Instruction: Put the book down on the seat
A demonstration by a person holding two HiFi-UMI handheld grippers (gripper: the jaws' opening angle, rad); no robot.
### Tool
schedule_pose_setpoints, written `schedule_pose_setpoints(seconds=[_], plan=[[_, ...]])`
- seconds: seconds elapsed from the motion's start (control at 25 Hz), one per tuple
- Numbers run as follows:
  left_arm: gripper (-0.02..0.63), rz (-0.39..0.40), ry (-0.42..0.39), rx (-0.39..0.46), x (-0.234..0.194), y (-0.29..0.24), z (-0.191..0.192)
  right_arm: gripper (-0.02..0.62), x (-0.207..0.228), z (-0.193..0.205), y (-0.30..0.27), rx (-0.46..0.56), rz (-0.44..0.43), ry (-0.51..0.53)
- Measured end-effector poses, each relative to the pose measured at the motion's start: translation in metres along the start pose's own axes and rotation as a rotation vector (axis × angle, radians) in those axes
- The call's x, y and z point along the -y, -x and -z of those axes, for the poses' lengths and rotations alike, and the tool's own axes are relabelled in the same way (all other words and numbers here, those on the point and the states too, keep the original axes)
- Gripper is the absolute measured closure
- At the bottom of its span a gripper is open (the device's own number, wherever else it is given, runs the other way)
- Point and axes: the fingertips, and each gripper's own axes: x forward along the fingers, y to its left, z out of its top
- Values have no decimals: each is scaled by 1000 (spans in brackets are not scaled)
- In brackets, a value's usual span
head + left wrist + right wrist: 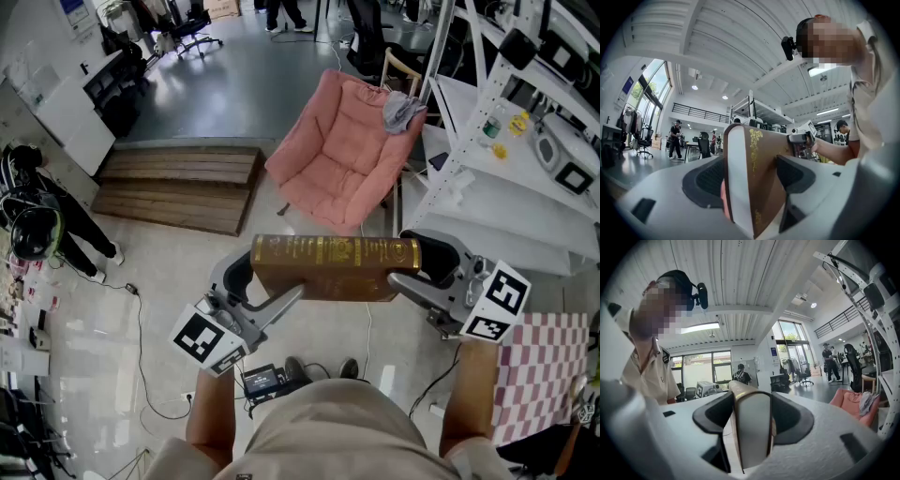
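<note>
Book (335, 267) held in air, pinched at each end by left hand-held gripper (265, 302) and right hand-held gripper (419, 272). Pink chair (342, 155) near ahead, seat not reached; setting down left.

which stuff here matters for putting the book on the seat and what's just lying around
For the job: book, held at each end; left gripper; right gripper; pink chair.
Lying about: grey cloth on the chair's back; wooden platform; white rack; checked cloth.
</note>
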Motion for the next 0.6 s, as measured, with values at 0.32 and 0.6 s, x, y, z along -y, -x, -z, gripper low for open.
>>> schedule_pose_setpoints(seconds=[0.32, 0.6], plan=[[276, 10, 7, 1, -20, 19, 4, 351, -10, 4, -26, -8, 11, -1], [276, 27, 15, 2, -48, 27, 7, 353, -8, 6, -54, -14, 29, -10]])
